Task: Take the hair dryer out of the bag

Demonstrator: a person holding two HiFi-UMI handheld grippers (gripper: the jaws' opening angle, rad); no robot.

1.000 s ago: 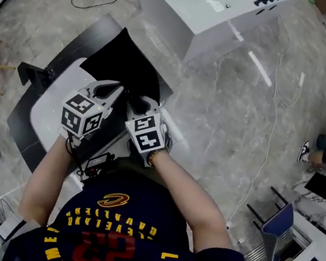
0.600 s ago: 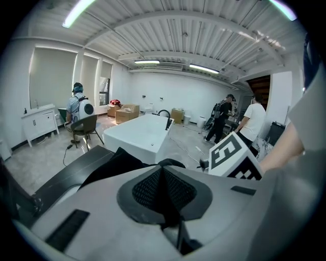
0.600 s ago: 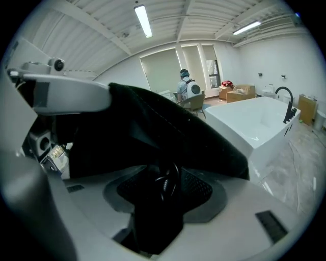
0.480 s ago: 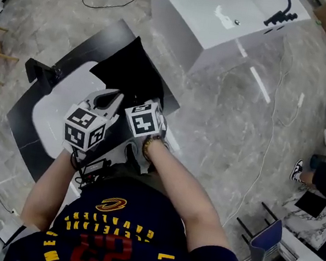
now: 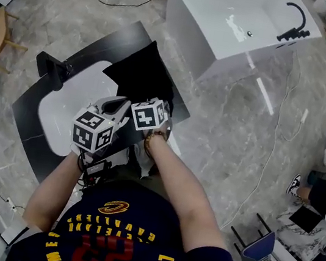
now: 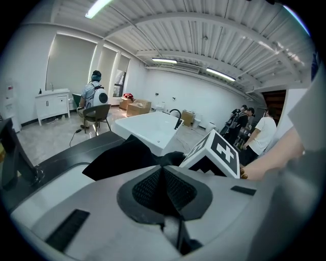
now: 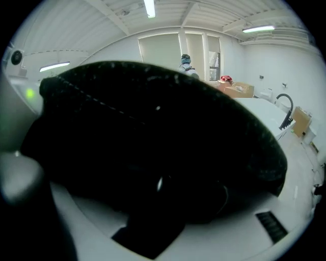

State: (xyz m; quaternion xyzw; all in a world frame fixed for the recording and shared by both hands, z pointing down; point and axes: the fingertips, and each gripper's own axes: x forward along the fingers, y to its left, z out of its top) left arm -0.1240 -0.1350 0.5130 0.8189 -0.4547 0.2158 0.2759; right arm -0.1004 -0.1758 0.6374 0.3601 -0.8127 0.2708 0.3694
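Right tongs (image 5: 157, 103) pinch black bag (image 5: 139, 71), left tongs (image 5: 123, 101) alongside.

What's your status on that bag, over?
Left gripper shut, empty, short of the black bag. Right gripper under bag fabric, jaws unreadable. Hair dryer not in sight.

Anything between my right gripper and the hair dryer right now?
Yes, the black bag itself. Its fabric fills the right gripper view and covers the right gripper's jaw tips. No hair dryer shows in any view. The left gripper, jaws together, sits at the bag's near edge.
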